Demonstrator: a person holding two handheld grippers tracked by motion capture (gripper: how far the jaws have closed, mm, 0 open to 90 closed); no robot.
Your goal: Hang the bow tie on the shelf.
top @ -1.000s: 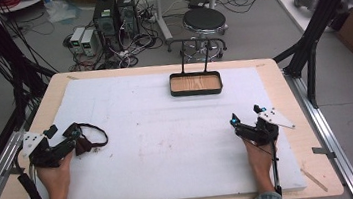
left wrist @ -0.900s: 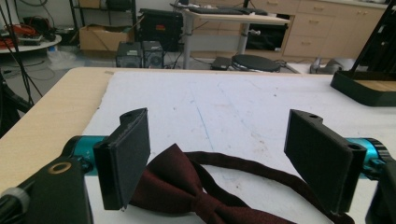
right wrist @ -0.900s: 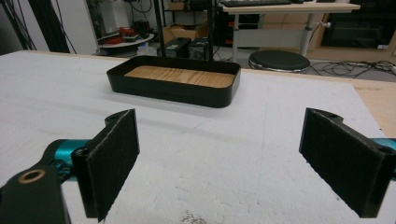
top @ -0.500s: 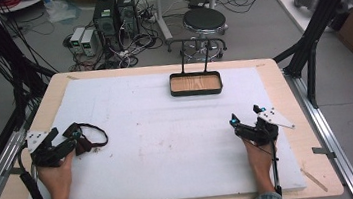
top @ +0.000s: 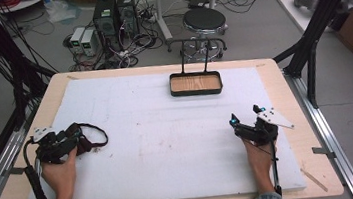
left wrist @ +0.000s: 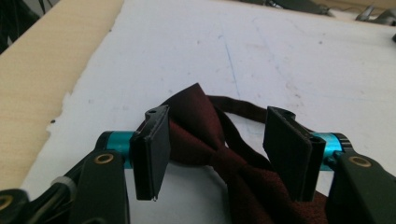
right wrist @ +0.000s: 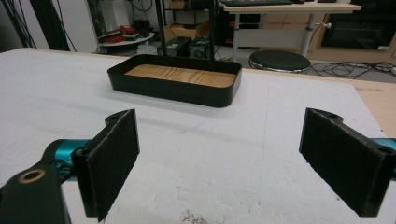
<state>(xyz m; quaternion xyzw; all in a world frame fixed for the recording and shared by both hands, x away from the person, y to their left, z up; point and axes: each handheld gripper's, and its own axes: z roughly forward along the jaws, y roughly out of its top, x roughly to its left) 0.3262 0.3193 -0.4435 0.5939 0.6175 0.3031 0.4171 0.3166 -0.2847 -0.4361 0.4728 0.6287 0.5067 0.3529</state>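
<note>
White table pad (top: pixel 169 145): left claw (left wrist: pixel 219 154), low and level, closing around bow tie (left wrist: pixel 233 163), pads not yet touching.

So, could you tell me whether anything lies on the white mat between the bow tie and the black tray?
Nothing visible does. The bow tie sits between the left tool jaws, which have just been closing, and the white mat towards the tray lies bare.

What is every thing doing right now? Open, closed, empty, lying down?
Bow tie: lying flat on the white sheet, between the left jaws, not clearly squeezed yet.
Left gripper: jaws have just been closing around the bow tie, gaps visible.
Right gripper: wide open, nothing between its jaws.
Tray: upright, empty, wooden bottom bare.
</note>
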